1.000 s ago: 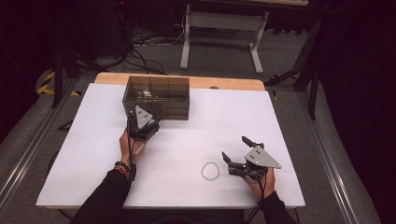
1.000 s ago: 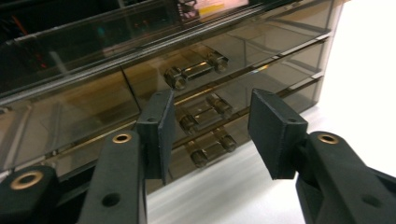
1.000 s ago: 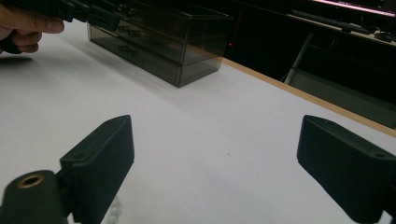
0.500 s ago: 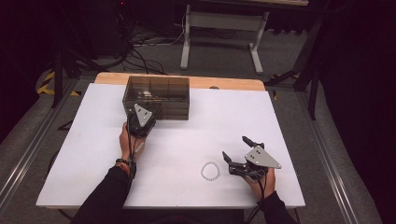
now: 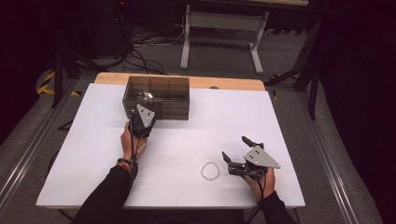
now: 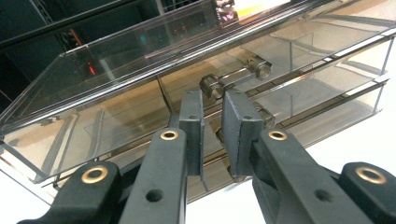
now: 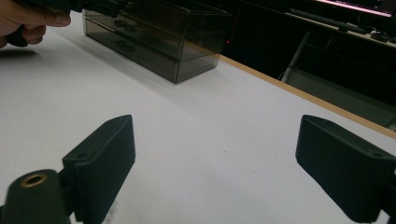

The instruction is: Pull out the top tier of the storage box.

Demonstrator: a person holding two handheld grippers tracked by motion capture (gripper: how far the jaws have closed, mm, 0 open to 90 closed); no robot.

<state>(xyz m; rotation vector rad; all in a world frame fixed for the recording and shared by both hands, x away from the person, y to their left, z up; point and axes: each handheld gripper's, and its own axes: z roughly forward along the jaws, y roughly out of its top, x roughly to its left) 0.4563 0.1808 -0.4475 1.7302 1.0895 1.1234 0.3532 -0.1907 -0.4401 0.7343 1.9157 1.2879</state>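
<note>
A smoked clear drawer box (image 5: 159,95) stands at the back of the white table. My left gripper (image 5: 141,113) is at its front. In the left gripper view its jaws have just been closing, and my left gripper (image 6: 212,100) now pinches a round post of the drawer handle (image 6: 212,87) at the fingertips. The box (image 6: 116,84) has two drawers, one above the other. A white bead bracelet (image 5: 210,171) lies flat near the front. Just right of it my right gripper (image 5: 235,147) rests open. In the right gripper view my right gripper (image 7: 215,135) holds nothing, with bare table between the jaws.
The white table top (image 5: 280,140) has a wooden strip along its back edge. Behind it are a metal stand and floor cables in the dark. In the right gripper view the box (image 7: 159,32) sits far off, with the person's left hand (image 7: 28,18) beside it.
</note>
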